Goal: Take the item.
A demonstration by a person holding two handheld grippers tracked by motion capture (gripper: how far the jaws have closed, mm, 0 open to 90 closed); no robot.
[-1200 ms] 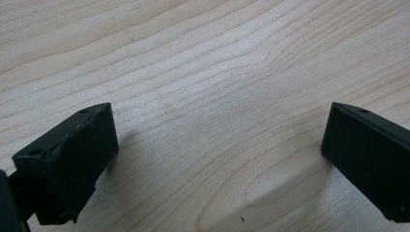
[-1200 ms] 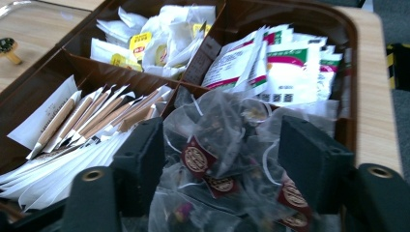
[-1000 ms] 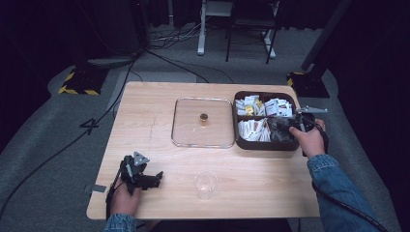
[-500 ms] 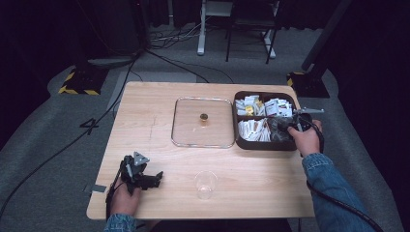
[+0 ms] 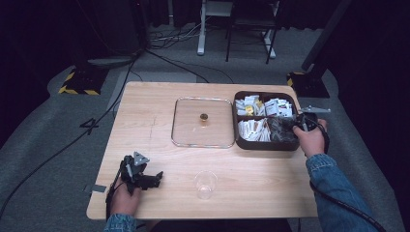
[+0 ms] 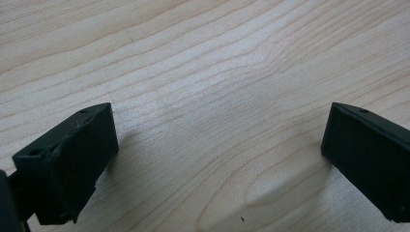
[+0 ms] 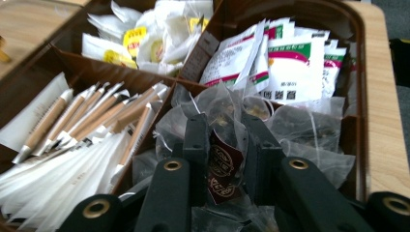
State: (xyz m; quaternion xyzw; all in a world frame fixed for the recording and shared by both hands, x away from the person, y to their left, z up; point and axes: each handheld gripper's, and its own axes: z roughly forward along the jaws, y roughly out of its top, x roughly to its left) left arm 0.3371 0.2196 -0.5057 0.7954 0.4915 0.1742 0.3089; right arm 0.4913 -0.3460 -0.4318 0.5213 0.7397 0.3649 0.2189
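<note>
Clenched on a clear tea bag (image 7: 223, 159), the right gripper (image 7: 226, 145) has just been closing its fingers (image 7: 196, 140), and the bag (see-through mesh w/ a dark red tag) sits pinched between them. That bag lies in the near-right compartment of the brown tray (image 5: 240, 142), on top of a heap of similar clear bags (image 7: 300, 121). In the high view the right gripper (image 5: 296, 124) reaches into the tray from the right edge of the counter (image 5: 154, 121), w/ the person's right hand (image 5: 312, 137) and a denim sleeve (image 5: 333, 188) behind it. Other compartments: paper sticks (image 7: 92, 116) w/ brown ends at near left, white packets w/ yellow labels (image 7: 135, 38) at far left, white-and-green sachets (image 7: 290, 58) at far right. Left of the tray, touching or just beside it (can't tell which), lies a clear square lid (image 5: 203, 122) w/ a small dark knob in its middle. A clear plastic cup (image 5: 205, 184) stands upright near the near edge, approx. mid-counter. The left gripper (image 5: 145, 178) rests at the near-left corner in the person's left hand (image 5: 124, 200), well apart from the tray; its fingers (image 6: 72, 159) are released, spread wide over bare wood w/ nothing between them.
</note>
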